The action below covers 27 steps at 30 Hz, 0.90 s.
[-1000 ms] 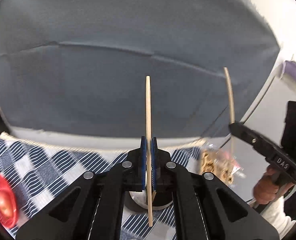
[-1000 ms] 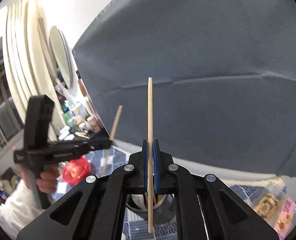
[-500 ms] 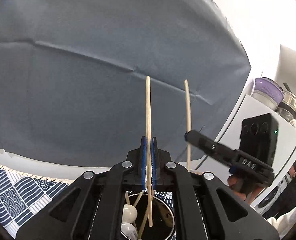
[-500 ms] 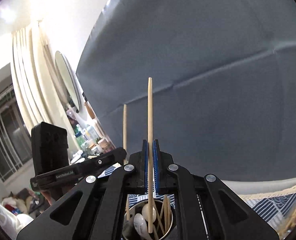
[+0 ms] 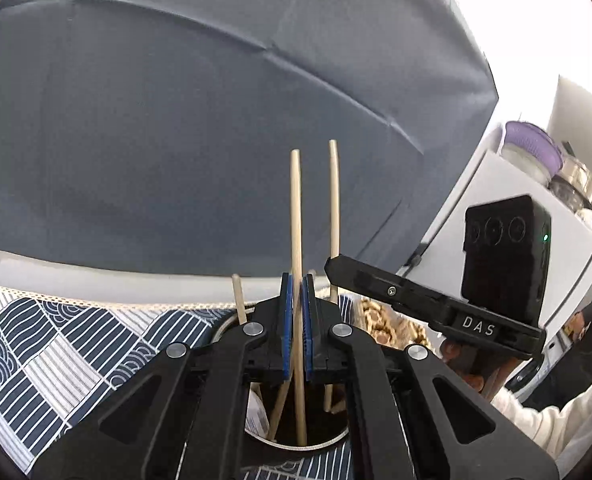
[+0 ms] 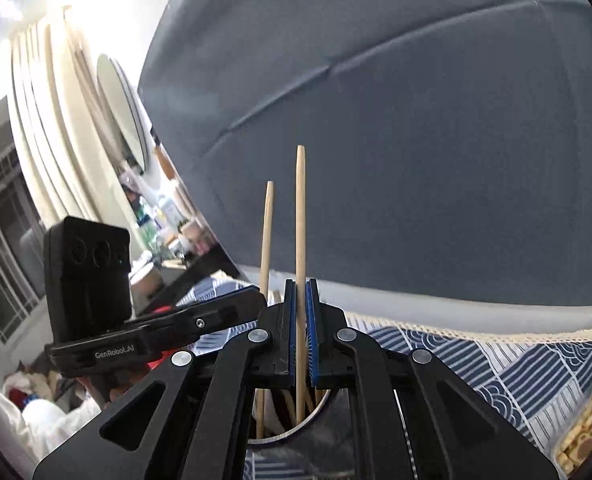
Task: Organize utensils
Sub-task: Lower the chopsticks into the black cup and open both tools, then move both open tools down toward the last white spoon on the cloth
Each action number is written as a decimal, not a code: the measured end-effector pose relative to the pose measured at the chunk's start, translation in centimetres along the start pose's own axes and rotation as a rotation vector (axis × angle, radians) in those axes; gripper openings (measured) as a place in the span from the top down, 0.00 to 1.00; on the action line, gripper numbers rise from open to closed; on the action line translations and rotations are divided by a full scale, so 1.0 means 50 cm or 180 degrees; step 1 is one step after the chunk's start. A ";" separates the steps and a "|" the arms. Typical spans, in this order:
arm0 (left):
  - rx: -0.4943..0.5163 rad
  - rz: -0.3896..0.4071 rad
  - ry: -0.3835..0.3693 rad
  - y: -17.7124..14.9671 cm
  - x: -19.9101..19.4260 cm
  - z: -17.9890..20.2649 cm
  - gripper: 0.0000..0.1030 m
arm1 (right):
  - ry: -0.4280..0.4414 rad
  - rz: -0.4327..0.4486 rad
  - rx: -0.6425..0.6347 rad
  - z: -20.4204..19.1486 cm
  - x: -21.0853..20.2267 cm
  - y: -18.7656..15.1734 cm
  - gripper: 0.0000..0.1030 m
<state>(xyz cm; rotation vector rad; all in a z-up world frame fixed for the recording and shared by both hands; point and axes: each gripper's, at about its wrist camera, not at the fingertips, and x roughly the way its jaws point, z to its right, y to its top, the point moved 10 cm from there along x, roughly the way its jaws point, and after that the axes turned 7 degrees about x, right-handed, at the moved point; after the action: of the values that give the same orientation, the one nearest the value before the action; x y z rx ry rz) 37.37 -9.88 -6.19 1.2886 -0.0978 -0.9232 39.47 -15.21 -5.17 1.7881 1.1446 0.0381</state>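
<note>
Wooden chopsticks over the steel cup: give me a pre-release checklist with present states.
1. Left tongs clamped on their pale wooden chopstick: ok.
2. Right tongs clamped on their own wooden chopstick: ok.
3. Left chopstick's lower end inside the round steel utensil cup: ok.
4. Right chopstick's lower end inside the cup's rim: ok.
5. Either tip resting on the cup's bottom: cannot tell.
6. Both chopsticks near upright: ok.
</note>
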 end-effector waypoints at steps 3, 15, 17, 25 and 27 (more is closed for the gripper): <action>0.0035 -0.0122 -0.0010 -0.006 -0.014 0.012 0.81 | -0.0072 -0.0054 -0.0096 -0.013 -0.010 -0.003 0.94; 0.0136 -0.0176 0.0781 -0.018 -0.189 0.008 0.06 | -0.0466 -0.0124 -0.0486 -0.069 -0.112 -0.031 0.48; 0.0099 -0.0204 0.0916 -0.033 -0.219 0.009 0.06 | -0.0537 -0.0193 -0.0525 -0.080 -0.123 -0.051 0.39; 0.0054 -0.0684 0.1362 -0.147 -0.296 0.006 0.06 | -0.0663 -0.0541 -0.0482 -0.102 -0.141 -0.140 0.18; 0.0065 -0.0756 0.1422 -0.170 -0.309 0.012 0.06 | -0.0655 -0.0628 -0.0493 -0.112 -0.140 -0.164 0.17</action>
<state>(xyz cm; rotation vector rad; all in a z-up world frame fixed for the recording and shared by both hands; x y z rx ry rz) 22.46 -0.44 -6.73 1.5186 0.4028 -0.8128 27.32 -15.58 -5.17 1.4995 1.1315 -0.1666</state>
